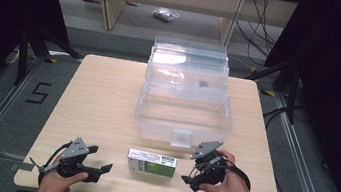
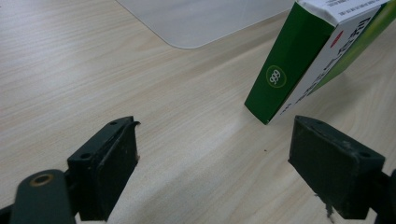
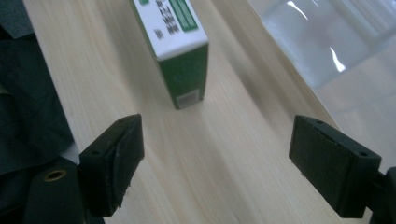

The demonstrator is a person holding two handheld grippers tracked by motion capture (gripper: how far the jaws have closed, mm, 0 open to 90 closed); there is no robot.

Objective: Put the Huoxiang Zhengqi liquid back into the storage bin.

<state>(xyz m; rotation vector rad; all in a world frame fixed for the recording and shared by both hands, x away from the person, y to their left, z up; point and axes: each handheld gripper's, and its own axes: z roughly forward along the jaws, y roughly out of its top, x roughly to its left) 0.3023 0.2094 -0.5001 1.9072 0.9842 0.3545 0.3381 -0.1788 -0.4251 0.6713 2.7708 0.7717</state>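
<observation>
A green and white carton [image 1: 151, 163] lies flat near the table's front edge, between the two grippers. My left gripper [image 1: 101, 171] rests to its left, open, jaws wide apart with nothing between them. In the left gripper view the carton [image 2: 308, 60] sits just beyond the right jaw, and the left gripper [image 2: 226, 170] is empty. My right gripper [image 1: 188, 178] is to the carton's right, open and empty. In the right gripper view the carton's green end [image 3: 180, 56] lies ahead, left of centre, past the right gripper [image 3: 217, 168].
A clear plastic box [image 1: 184, 109] with its lid raised stands behind the carton at mid table; its front latch faces me. Its corner shows as a clear plastic box [image 3: 327, 37] in the right gripper view. The wooden table [image 1: 97, 101] has bare room at the left.
</observation>
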